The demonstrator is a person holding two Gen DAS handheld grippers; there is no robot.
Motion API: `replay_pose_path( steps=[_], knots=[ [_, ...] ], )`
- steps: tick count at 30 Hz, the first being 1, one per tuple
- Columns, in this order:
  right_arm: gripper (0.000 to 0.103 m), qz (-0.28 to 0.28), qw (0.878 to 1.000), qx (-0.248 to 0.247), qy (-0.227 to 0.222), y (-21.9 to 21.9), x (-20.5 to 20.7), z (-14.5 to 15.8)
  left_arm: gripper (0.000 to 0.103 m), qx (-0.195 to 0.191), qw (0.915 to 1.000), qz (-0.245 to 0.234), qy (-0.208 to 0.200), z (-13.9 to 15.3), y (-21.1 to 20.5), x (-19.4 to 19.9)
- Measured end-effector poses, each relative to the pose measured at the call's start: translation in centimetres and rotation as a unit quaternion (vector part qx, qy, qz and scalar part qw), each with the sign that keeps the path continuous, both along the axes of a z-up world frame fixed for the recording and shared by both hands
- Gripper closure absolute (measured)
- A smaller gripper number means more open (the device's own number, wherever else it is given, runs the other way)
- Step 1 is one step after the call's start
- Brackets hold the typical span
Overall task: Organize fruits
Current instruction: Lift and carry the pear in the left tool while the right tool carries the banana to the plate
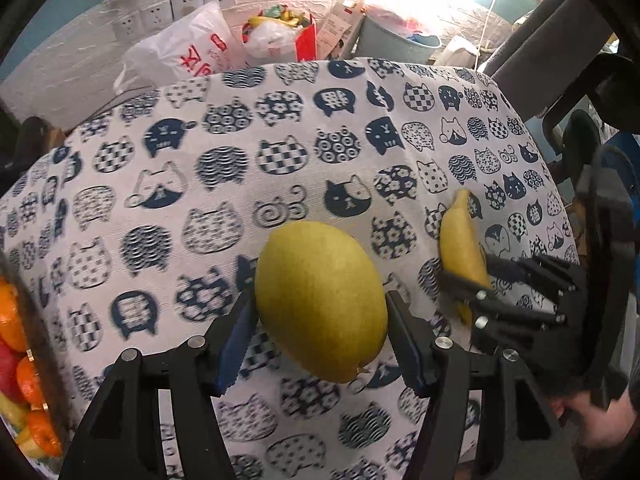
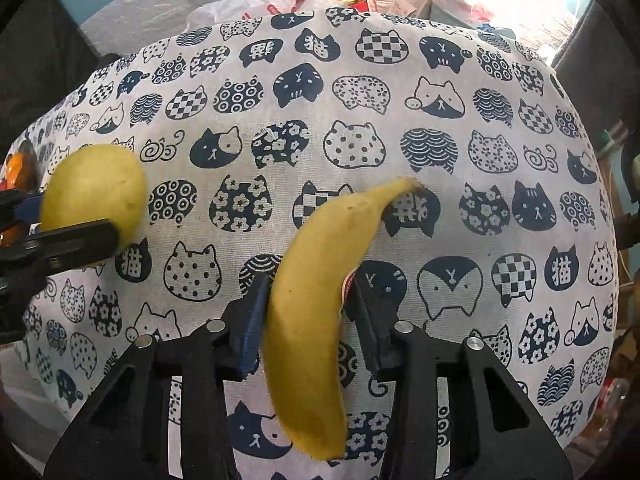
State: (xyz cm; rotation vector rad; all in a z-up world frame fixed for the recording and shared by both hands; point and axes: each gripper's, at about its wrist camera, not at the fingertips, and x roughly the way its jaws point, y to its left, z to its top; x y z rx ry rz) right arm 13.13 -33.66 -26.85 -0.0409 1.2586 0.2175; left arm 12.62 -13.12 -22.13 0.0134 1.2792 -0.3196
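One pear (image 1: 320, 300) is clamped between the fingers of the left gripper (image 1: 320, 320) above the cat-print counter (image 1: 240, 140). One banana (image 2: 316, 300) is gripped mid-length by the right gripper (image 2: 306, 316). Oranges (image 1: 16, 320) are seen clearly at the left edge of the left view only.

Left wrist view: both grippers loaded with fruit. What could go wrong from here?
1. The left gripper pinches the round yellow-green fruit only at its sides; it may roll or slip out.
2. The right gripper clamps the banana mid-length with both ends overhanging, so it could pivot or bruise.
3. The two grippers sit close together over the cat-print cloth; swinging toward the fruit pile at far left could make them collide.
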Motion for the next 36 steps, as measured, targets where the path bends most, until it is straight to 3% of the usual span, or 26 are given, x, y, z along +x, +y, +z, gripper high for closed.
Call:
replay_pose_path(
  steps=[13,14,15,17,20,22,24,28,34,36],
  knots=[
    [0.069,-0.003,0.996,0.071,-0.046,2.1,-0.4,4.1,0.043,-0.009,0.9988,0.044,-0.018,2.0,6.0,-2.1],
    [0.069,-0.002,0.996,0.075,-0.05,2.1,-0.5,4.5,0.059,-0.011,0.9986,0.048,-0.02,2.2,6.3,-2.2],
    [0.069,0.0,0.995,0.078,-0.055,2.2,-0.7,4.8,0.085,-0.016,0.9984,0.049,-0.024,2.5,6.6,-2.3],
    [0.069,0.003,0.994,0.084,-0.063,2.2,-0.8,5.3,0.087,-0.037,0.9975,0.055,-0.022,3.2,7.2,-2.3],
    [0.069,0.011,0.993,0.091,-0.069,2.2,-1.2,5.9,0.081,-0.055,0.9958,0.073,-0.008,3.1,7.9,-2.2],
    [0.069,0.015,0.994,0.088,-0.069,2.6,-1.1,5.8,0.068,-0.059,0.9954,0.076,0.002,2.4,8.1,-2.3],
    [0.069,0.017,0.994,0.089,-0.064,2.7,-1.1,5.6,0.045,-0.055,0.9953,0.078,0.013,1.9,8.2,-2.5],
    [0.069,0.019,0.995,0.085,-0.056,2.7,-1.2,5.5,0.033,-0.093,0.9921,0.079,0.03,1.6,8.0,-3.5],
    [0.069,0.014,0.995,0.082,-0.056,2.5,-1.3,5.3,0.031,-0.09,0.9947,0.031,0.039,1.5,5.0,-4.1],
    [0.069,0.016,0.995,0.082,-0.059,2.5,-1.4,5.5,0.024,-0.091,0.9949,0.021,0.038,1.4,4.4,-4.1]
  ],
)
